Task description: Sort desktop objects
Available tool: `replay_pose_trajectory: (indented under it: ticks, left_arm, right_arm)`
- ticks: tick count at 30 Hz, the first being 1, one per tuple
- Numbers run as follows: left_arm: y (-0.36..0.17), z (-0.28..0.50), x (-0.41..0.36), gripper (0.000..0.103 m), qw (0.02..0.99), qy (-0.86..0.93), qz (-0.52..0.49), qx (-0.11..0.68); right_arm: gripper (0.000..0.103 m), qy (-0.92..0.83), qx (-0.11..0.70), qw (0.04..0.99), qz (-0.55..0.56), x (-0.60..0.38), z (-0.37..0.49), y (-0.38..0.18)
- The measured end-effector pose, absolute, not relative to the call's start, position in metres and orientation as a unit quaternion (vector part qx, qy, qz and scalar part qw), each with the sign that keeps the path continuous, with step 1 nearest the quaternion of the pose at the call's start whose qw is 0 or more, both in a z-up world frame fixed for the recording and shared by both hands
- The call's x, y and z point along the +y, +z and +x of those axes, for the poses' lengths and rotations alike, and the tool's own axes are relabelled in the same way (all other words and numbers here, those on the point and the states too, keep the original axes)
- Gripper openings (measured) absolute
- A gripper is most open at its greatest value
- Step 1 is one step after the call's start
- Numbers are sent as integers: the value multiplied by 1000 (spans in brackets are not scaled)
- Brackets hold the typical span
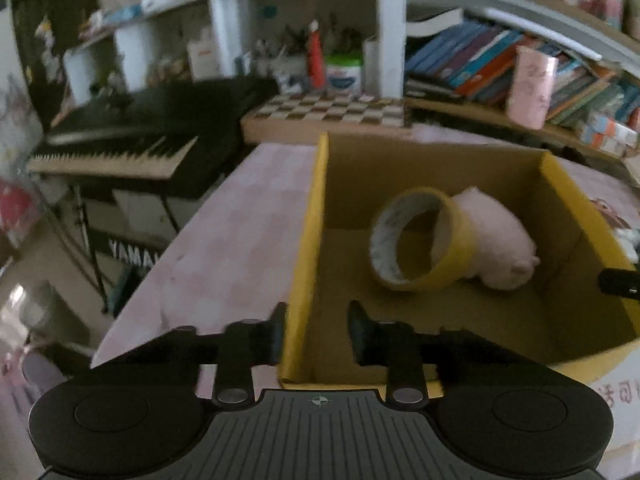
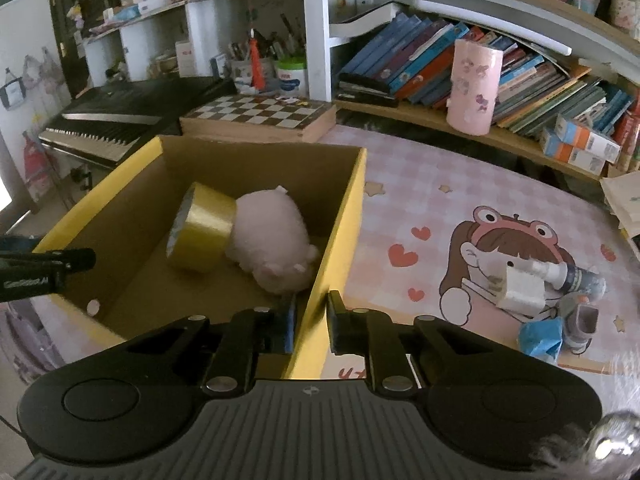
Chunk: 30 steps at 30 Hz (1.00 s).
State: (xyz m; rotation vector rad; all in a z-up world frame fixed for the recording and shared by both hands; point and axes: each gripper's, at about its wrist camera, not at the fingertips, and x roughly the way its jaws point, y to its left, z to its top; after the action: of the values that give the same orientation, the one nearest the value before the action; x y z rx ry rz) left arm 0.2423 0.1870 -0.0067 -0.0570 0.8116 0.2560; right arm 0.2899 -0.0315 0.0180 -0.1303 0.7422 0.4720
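A yellow cardboard box point(image 1: 316, 216) point(image 2: 348, 216) stands open on the pink table mat. Inside lie a yellow tape roll point(image 1: 424, 240) point(image 2: 200, 228) and a pink plush toy point(image 1: 500, 240) point(image 2: 272, 240), touching each other. My left gripper point(image 1: 316, 338) straddles the box's left wall, jaws a little apart around it. My right gripper point(image 2: 312, 326) straddles the box's right wall the same way. A white block point(image 2: 524, 286), a small bottle point(image 2: 576, 278), a blue crumpled piece point(image 2: 540, 338) and a small grey toy point(image 2: 580, 320) lie on the mat at the right.
A chessboard box point(image 2: 260, 116) sits behind the yellow box. A keyboard piano point(image 1: 120, 148) stands left of the table. A pink cylinder point(image 2: 474, 86) and leaning books point(image 2: 420, 56) fill the shelf behind. The left gripper's tip point(image 2: 48, 268) shows at the box's left.
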Motion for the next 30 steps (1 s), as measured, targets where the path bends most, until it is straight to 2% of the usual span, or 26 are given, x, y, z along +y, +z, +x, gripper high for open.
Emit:
replay_pose_trajectory:
  ticks: [1,3,23,26,27,28,30]
  left_arm:
    - [-10,245,190,11,909,126,-31,396]
    - [-14,249,194,7,909,124,-41,397]
    - [-21,330,217,9,919,95,-21,383]
    - [-17,324,216,17,927,95,-12,363]
    - [-13,319,215,29,931,92,-12,353]
    - [-9,313,213,45,935,88,-11,343]
    - [0,300,204,58,945,87,-3,314]
  right_arm:
    - [13,228,359,903,-64,-32,292,18]
    - [13,228,358,903,-62,-34,294,18]
    - [13,187,346,916,-79,-3,351,14]
    - [19,194,341,918,-65,-7,348,15]
    - [23,197,330,921,-60,-10,344,17]
    - [34,196,317,926,-58,-14,339,20]
    - [37,198,299,932,-50,-21,330,28]
